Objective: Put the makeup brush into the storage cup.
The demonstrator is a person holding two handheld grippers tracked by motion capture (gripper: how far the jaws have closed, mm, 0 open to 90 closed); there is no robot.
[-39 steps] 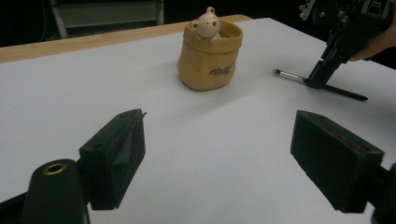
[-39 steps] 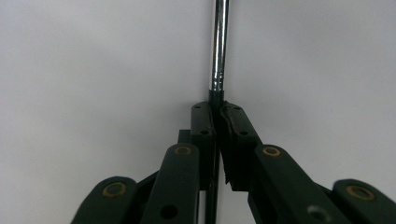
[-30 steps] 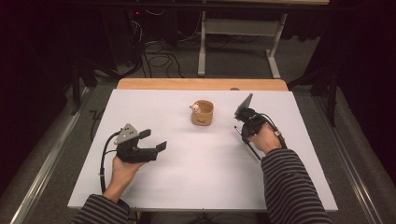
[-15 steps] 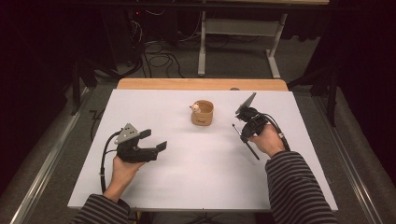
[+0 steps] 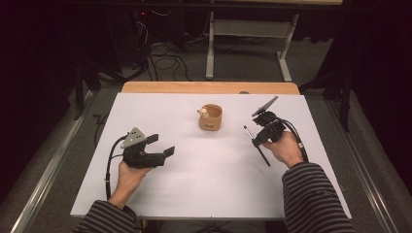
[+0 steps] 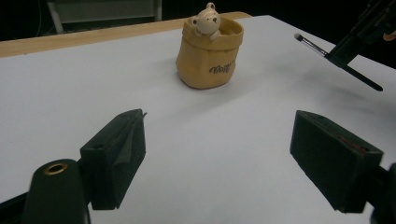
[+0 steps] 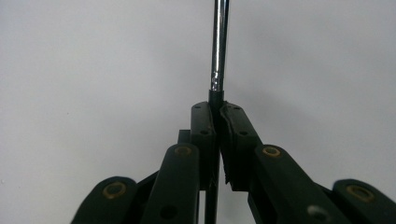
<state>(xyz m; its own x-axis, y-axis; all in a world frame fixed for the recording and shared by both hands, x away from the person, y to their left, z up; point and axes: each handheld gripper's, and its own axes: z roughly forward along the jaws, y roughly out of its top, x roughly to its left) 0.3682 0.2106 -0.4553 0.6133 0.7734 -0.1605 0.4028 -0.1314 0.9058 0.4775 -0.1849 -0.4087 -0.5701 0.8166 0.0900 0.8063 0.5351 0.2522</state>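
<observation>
A tan pot shaped like a sack (image 5: 210,117) (image 6: 210,53), with a small bear figure on its rim, stands at the middle back of the white table (image 5: 209,170). My right gripper (image 5: 255,141) (image 7: 218,109) is shut on a thin makeup brush (image 5: 254,144) (image 7: 219,44) with a black handle and silver ferrule, held to the right of the pot with its tip toward it. My left gripper (image 5: 163,144) (image 6: 217,158) rests at the left of the table, open, nothing between its jaws, which point toward the pot.
A wooden strip (image 5: 209,87) runs along the table's far edge. Beyond it are cables (image 5: 165,53) on the floor and the legs of a white desk (image 5: 248,43). A metal rail (image 5: 43,165) borders the left side.
My right gripper has lifted slightly and shifted with the brush, its tip now angled toward the pot. The left gripper has stayed in place.
</observation>
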